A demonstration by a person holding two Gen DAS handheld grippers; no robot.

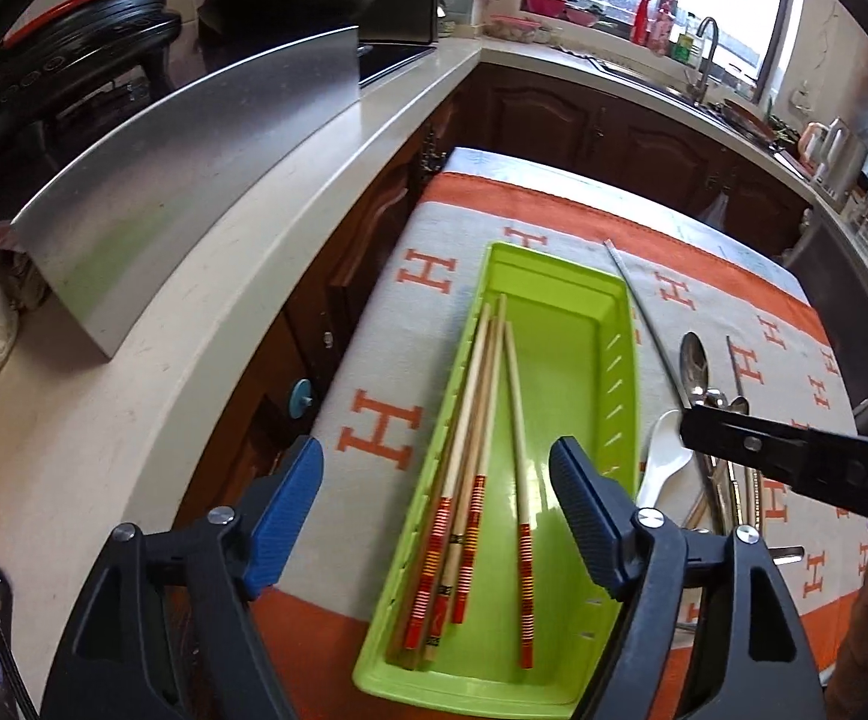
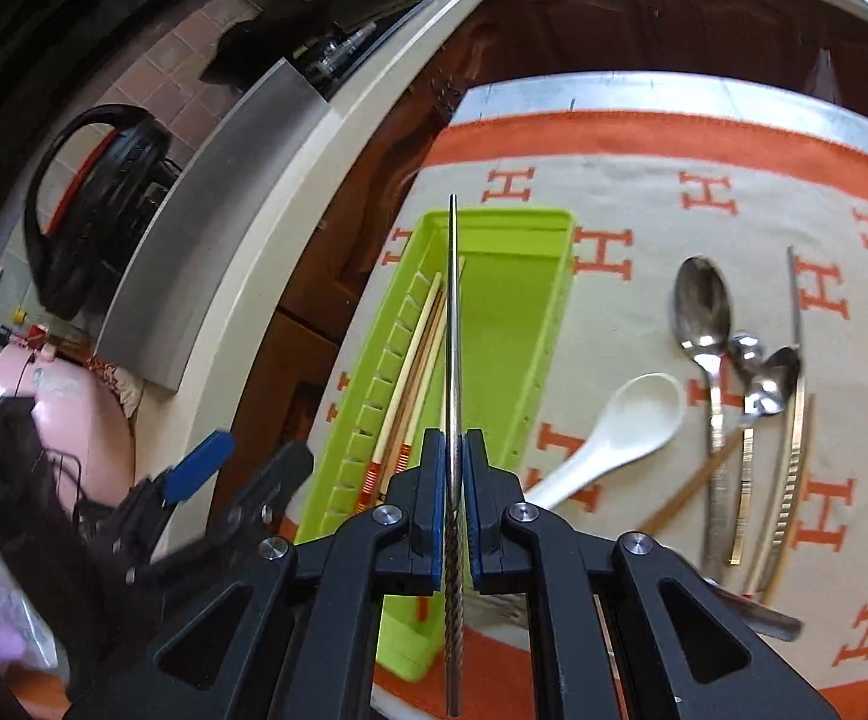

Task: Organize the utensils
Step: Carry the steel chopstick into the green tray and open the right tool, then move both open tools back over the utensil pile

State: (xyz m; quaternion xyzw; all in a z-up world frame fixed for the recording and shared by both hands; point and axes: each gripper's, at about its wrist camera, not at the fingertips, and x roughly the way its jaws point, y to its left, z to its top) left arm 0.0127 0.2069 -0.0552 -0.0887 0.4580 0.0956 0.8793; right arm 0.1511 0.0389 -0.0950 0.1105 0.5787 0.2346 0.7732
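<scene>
You are clamping your right gripper (image 2: 453, 480) tight on a metal chopstick (image 2: 453, 360), pads pressed flat against its twisted shank; its long axis is running straight ahead from the jaws, tip pointing away from you over the green tray (image 2: 523, 312). Your left gripper (image 1: 436, 480) is hovering with its jaws spread wide apart and nothing between them, straddling the near end of the same tray. Inside the tray the wooden chopsticks (image 1: 475, 450) are lying lengthwise, red-banded ends toward you, three bunched along the left wall and one apart toward the middle. Just right of the tray a white spoon (image 2: 619, 432) is lying on the orange-and-grey cloth (image 2: 643, 180), bowl angled away to the right. Beyond it a metal spoon (image 2: 703, 324), a smaller spoon (image 2: 772, 381) and a second metal chopstick (image 2: 793, 408) are crowding together, handles toward you, overlapping a loose wooden chopstick (image 2: 691, 489). Farther left, a steel panel (image 1: 182, 180) is standing on the counter (image 1: 134, 420).
</scene>
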